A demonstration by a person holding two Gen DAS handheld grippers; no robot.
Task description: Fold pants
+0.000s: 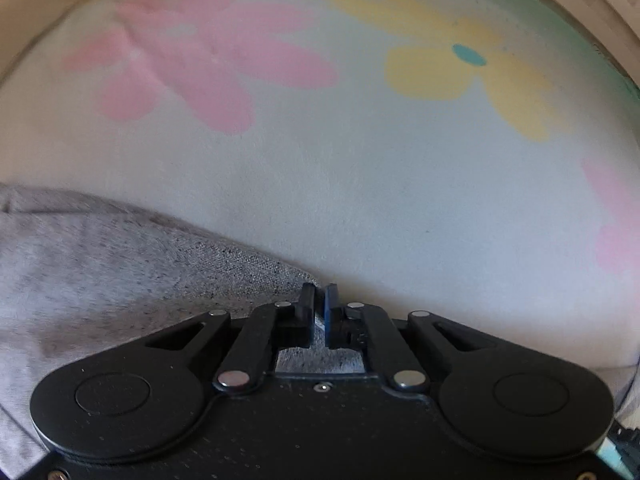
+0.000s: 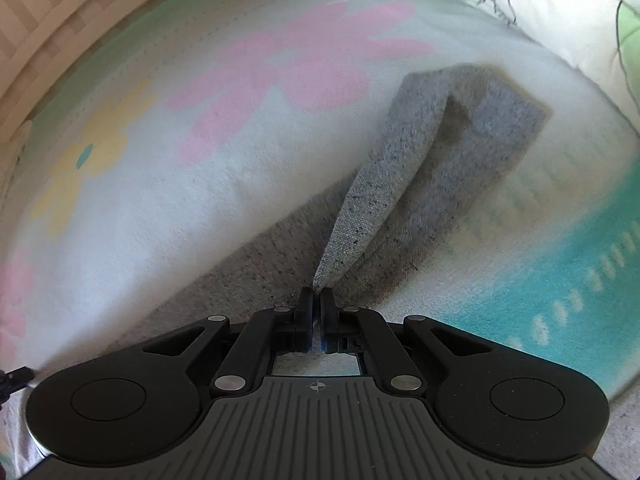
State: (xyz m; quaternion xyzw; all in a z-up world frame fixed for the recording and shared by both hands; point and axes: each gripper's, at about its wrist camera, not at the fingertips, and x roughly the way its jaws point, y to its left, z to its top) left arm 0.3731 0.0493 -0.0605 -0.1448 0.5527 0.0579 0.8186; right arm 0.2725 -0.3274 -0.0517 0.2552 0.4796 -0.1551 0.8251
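Grey speckled pants (image 1: 120, 272) lie on a pale flowered blanket (image 1: 360, 184), filling the lower left of the left wrist view. My left gripper (image 1: 319, 294) is shut on the edge of the pants, with grey cloth showing between its fingers. In the right wrist view a strip of the same pants (image 2: 384, 184) rises taut from the bed to my right gripper (image 2: 318, 294), which is shut on its tip. The far end of that leg (image 2: 500, 120) lies folded over on the blanket.
The blanket (image 2: 160, 184) carries pink and yellow flowers and a turquoise patch (image 2: 560, 272) on the right. A striped beige bed border (image 2: 44, 28) runs along the far left, and a green and white pillow (image 2: 560, 12) sits at the top right.
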